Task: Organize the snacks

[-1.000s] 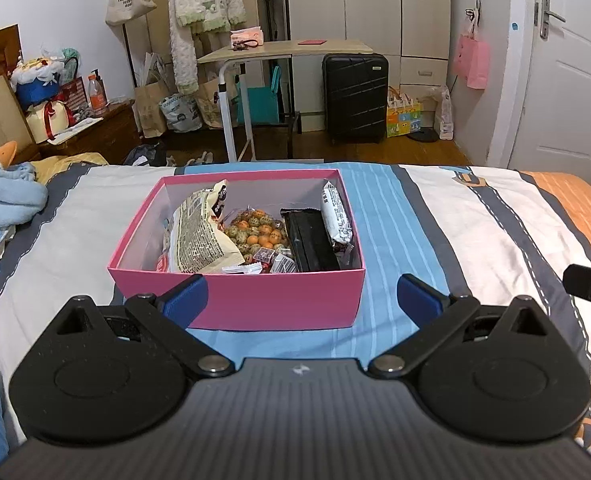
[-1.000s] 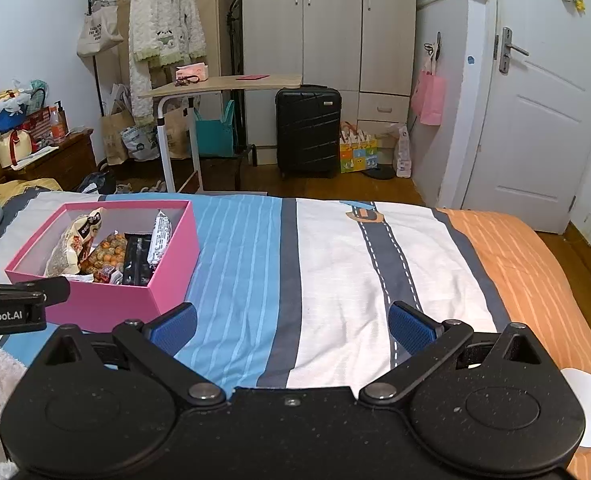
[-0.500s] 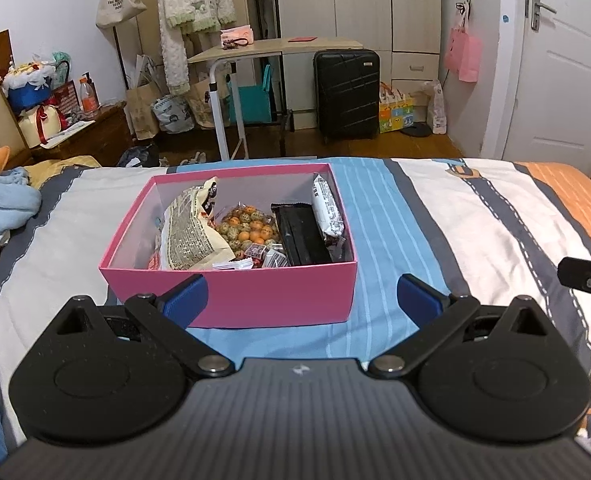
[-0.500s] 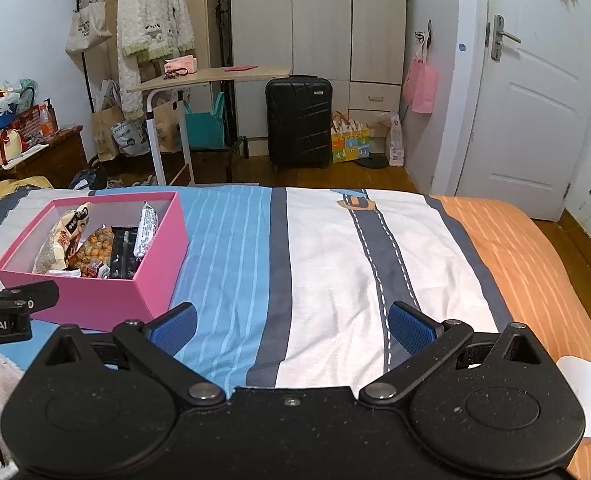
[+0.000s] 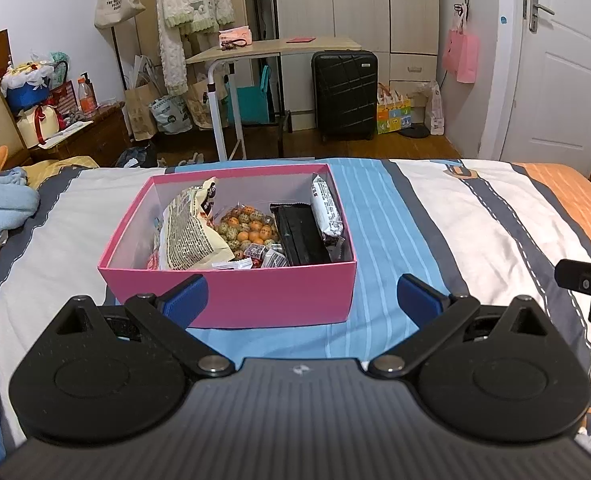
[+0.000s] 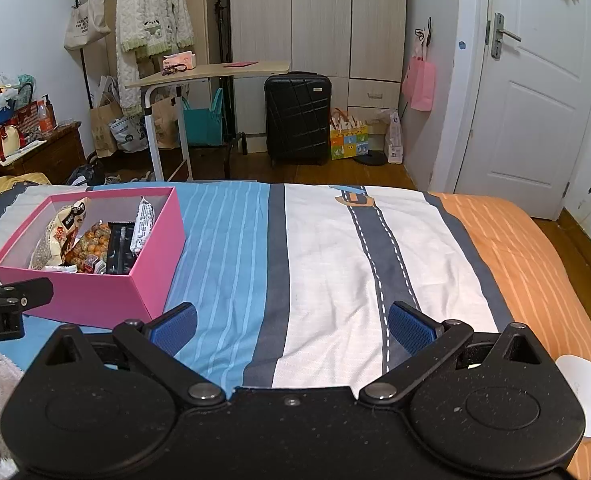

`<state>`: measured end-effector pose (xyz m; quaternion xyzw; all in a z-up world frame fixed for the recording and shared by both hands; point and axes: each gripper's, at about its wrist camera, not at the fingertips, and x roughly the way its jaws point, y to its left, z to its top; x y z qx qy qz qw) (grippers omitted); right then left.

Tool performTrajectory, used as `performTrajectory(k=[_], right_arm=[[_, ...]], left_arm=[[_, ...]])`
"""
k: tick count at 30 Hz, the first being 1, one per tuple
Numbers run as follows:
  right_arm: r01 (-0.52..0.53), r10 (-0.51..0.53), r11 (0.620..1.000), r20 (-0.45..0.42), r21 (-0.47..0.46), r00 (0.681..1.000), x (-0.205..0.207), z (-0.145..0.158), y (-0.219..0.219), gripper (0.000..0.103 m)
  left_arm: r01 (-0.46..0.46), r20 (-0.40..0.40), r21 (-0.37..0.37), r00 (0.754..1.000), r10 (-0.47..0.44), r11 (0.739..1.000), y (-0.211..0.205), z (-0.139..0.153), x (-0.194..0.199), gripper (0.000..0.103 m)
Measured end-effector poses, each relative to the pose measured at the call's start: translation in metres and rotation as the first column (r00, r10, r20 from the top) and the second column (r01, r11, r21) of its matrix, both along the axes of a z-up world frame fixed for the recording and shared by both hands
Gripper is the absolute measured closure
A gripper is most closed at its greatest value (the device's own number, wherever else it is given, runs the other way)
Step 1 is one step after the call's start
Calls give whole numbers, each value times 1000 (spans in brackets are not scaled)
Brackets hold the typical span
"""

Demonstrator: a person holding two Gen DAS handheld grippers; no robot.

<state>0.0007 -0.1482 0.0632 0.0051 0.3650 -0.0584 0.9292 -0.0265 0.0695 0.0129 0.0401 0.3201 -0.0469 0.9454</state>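
Left wrist view, box: the pink cardboard box sits on the striped bedspread, straight ahead of the left tongs, lid off, packed with snacks.
Left wrist view, tongs: the jaws stand wide apart with nothing between them, low over the bed and just short of the box's near wall; the left blue pad overlaps that wall in the picture, but contact cannot be told.
Left wrist view, contents: a cream crinkly snack bag leans at the left, a clear bag of orange and green round sweets lies in the middle, a black wrapped pack lies beside it, and a white wrapped bar stands against the right wall.
Left wrist view, handling: these all look light; the bags are likely soft, slippery film that crushes easily, so a pinch at a sealed top edge suits them. The black pack looks stiffer and should take a grip across its narrow sides.
Right wrist view, tongs: the right tongs are also spread and empty, over bare bedspread, well apart from the box.
Right wrist view, box: the pink box lies to the left, its thin card wall probably flexing if squeezed; holding a corner or wall edge seems safer. No loose snacks show on the bed.
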Motion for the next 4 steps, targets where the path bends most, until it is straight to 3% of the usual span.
performTrajectory(k=[4], right_arm=[[-1,1,1000,0,-2,1000,0,0,0,0]], left_arm=[[-3,2,-5,1000,3,1000,0,1,0,1]])
